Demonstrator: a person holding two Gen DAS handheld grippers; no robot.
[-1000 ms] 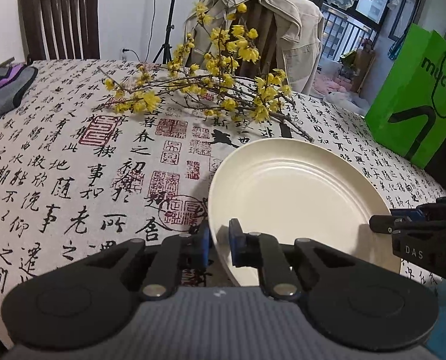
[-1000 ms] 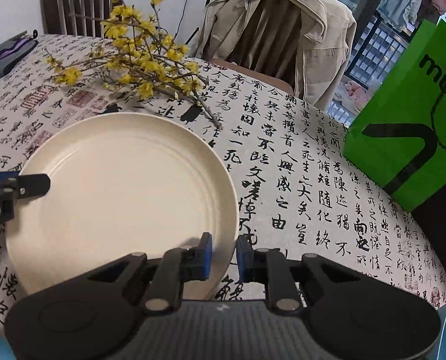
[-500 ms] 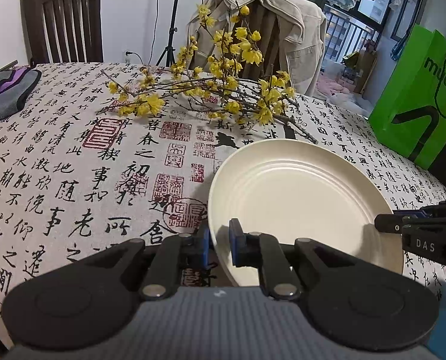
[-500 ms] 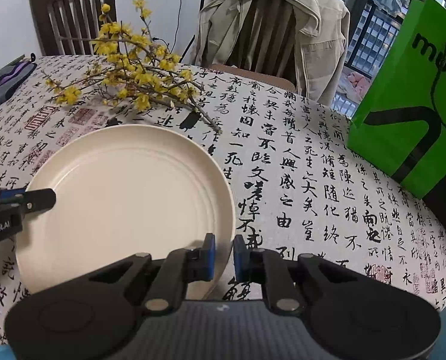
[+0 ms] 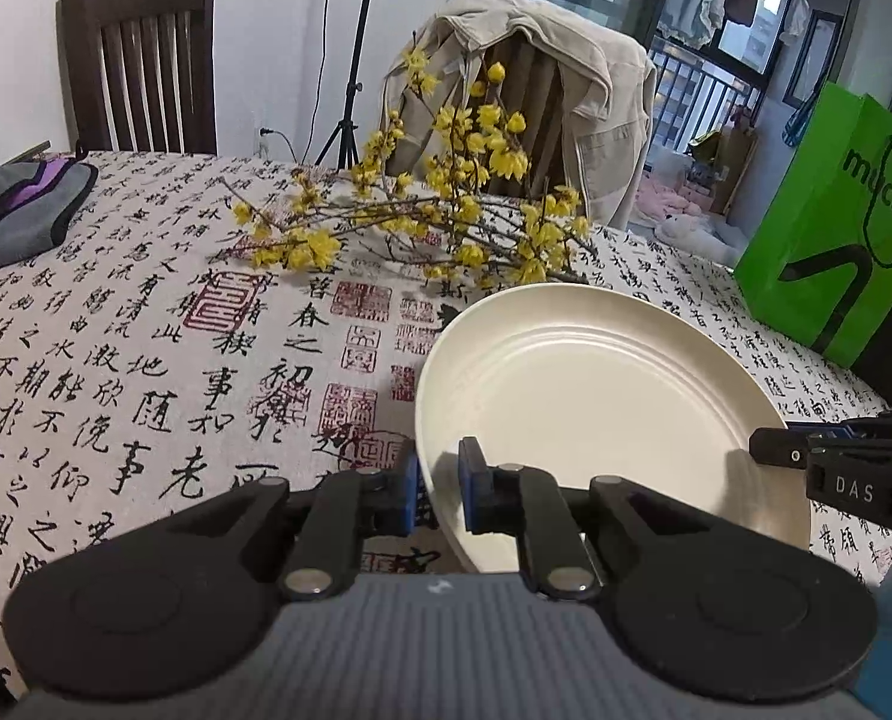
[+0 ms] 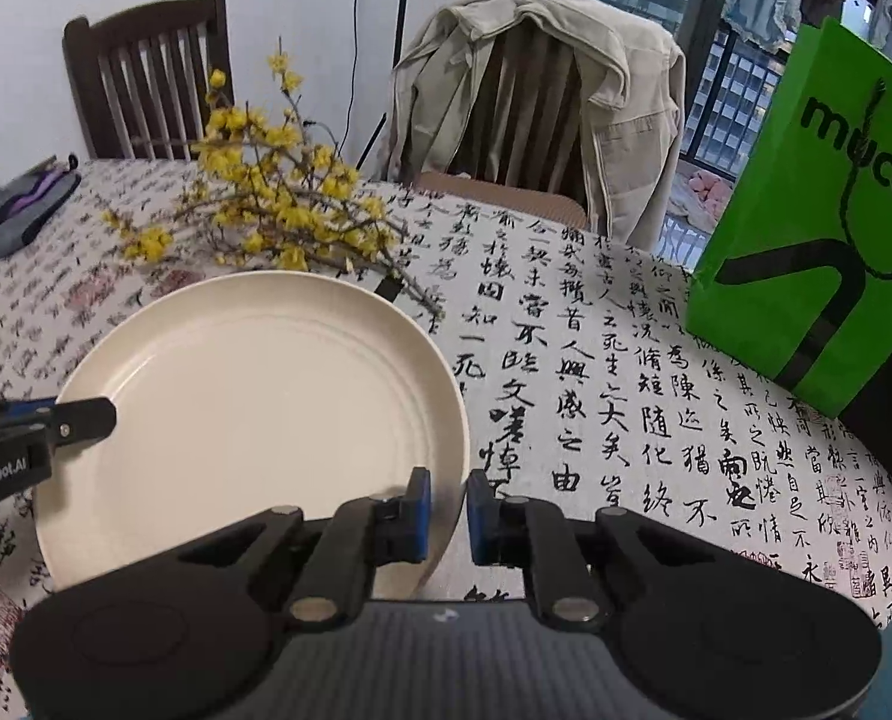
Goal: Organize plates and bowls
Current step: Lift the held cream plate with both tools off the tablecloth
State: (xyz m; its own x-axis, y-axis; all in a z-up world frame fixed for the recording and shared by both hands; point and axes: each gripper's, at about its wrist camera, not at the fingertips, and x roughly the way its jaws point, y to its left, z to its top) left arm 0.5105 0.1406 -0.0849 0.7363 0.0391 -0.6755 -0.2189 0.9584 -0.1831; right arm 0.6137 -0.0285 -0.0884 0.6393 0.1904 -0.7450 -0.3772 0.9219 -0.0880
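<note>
Plate [image 5: 589,396]: cream, round, lifted and tilted above the tablecloth [image 5: 146,360], held at opposite rims.
Left gripper [image 5: 437,489]: clenched on the plate's near left rim.
Right gripper [image 6: 446,507]: clamped on the plate's near right rim.
Flowers [image 5: 446,204]: yellow branches lying just behind the plate.
Bag [image 6: 817,228]: green, upright at the table's right edge.
Chairs: two behind the table, one draped with a beige jacket [image 5: 541,96].

Cream plate [image 5: 595,384], white tablecloth [image 5: 116,360] (black calligraphy, red seals), yellow blossoms [image 5: 457,204], green bag [image 5: 829,252]
</note>
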